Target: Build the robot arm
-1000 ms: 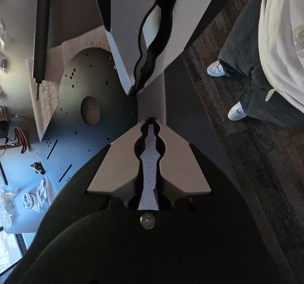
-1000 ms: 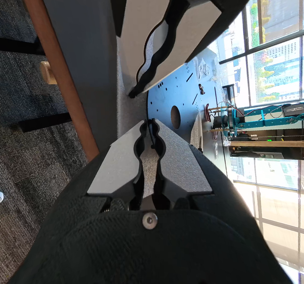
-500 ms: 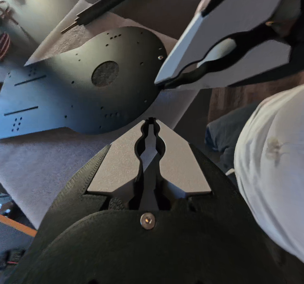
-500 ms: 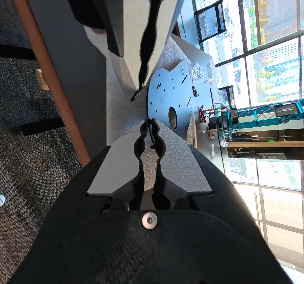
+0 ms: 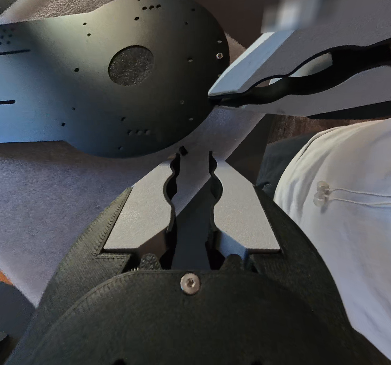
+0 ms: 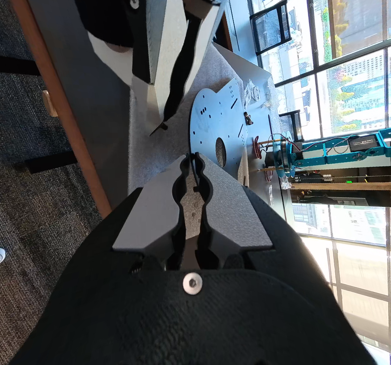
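We record the left gripper (image 5: 194,153) with its jaws parted and nothing between them, hanging over the grey foam sheet (image 5: 53,196) just beside the rim of the black perforated plate (image 5: 95,79). A small black part (image 5: 183,150) lies on the foam just beside the left fingertip; we cannot tell whether it touches it. The right gripper (image 6: 191,154) has its jaws drawn together at the rim of the same plate; whether it pinches the plate we cannot tell from either view. In the left wrist view the right gripper reaches in from the right, its tip at the plate's rim. The plate lies flat on the foam on the table (image 6: 84,79). Beyond it stand a teal arm assembly (image 6: 328,153), plastic bags (image 6: 251,94) and a small brass fitting (image 6: 248,118). A person's white shirt (image 5: 338,206) fills the right of the left wrist view
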`<state>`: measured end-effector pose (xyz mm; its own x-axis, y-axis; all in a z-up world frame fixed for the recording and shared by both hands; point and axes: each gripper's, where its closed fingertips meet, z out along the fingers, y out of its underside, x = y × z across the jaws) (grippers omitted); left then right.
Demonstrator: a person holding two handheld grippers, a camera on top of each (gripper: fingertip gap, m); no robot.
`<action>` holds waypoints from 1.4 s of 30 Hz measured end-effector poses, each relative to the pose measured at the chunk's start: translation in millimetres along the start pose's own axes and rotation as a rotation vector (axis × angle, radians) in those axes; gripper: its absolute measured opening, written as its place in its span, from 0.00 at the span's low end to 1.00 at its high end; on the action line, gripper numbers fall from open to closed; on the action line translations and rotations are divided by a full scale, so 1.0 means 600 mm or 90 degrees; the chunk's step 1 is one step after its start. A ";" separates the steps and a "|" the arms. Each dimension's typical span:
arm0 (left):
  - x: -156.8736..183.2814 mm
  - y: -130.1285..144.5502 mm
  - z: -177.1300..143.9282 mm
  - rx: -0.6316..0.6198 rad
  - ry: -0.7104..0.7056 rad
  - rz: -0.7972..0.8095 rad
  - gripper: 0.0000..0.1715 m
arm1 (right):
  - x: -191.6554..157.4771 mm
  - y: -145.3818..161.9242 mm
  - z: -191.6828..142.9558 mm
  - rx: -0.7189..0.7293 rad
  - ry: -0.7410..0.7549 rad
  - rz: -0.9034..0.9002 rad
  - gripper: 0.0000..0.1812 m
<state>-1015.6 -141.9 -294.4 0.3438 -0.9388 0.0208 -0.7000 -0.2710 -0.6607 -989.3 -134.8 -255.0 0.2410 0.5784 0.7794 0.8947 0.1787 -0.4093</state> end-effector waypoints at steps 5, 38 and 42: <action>-0.017 0.004 -0.007 -0.040 -0.019 0.006 0.13 | 0.004 -0.003 -0.001 0.003 0.002 0.003 0.01; -0.049 -0.003 -0.003 0.058 -0.075 -0.168 0.00 | 0.012 0.002 -0.003 0.010 0.006 0.014 0.01; -0.033 -0.011 -0.033 0.123 -0.043 -0.076 0.02 | 0.012 0.004 -0.003 0.010 0.001 0.011 0.01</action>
<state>-1030.3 -125.7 -275.3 0.4620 -0.8848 0.0611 -0.5221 -0.3270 -0.7877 -985.0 -131.5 -249.3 0.2572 0.5797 0.7732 0.8841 0.1818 -0.4304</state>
